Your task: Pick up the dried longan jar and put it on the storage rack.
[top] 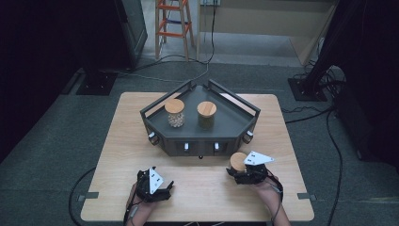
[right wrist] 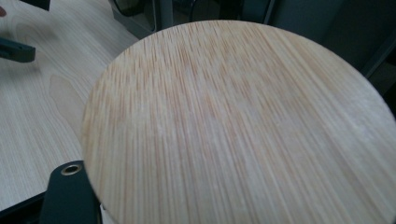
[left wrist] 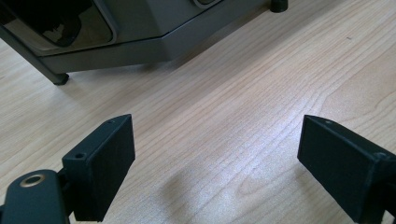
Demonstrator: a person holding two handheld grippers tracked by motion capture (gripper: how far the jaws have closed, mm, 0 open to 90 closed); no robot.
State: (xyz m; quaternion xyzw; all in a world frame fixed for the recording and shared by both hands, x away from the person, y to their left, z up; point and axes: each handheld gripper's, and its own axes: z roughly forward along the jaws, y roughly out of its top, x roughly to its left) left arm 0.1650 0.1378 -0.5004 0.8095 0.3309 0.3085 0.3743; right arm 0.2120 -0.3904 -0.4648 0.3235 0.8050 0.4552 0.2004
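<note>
Two jars (top: 175, 112) stood in the tray (top: 157, 132). The right gripper (top: 244, 173) was clenched on a third jar (top: 237, 161) just before the tray's front edge. The left gripper (top: 157, 187) rested released on the table (top: 117, 150).

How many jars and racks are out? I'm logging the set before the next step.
Jars with wooden lids: 3. The pale-filled jar and the dark-filled jar stand in the rack; the third jar is at the right gripper.
Grey racks: 1.
Total: 4.
</note>
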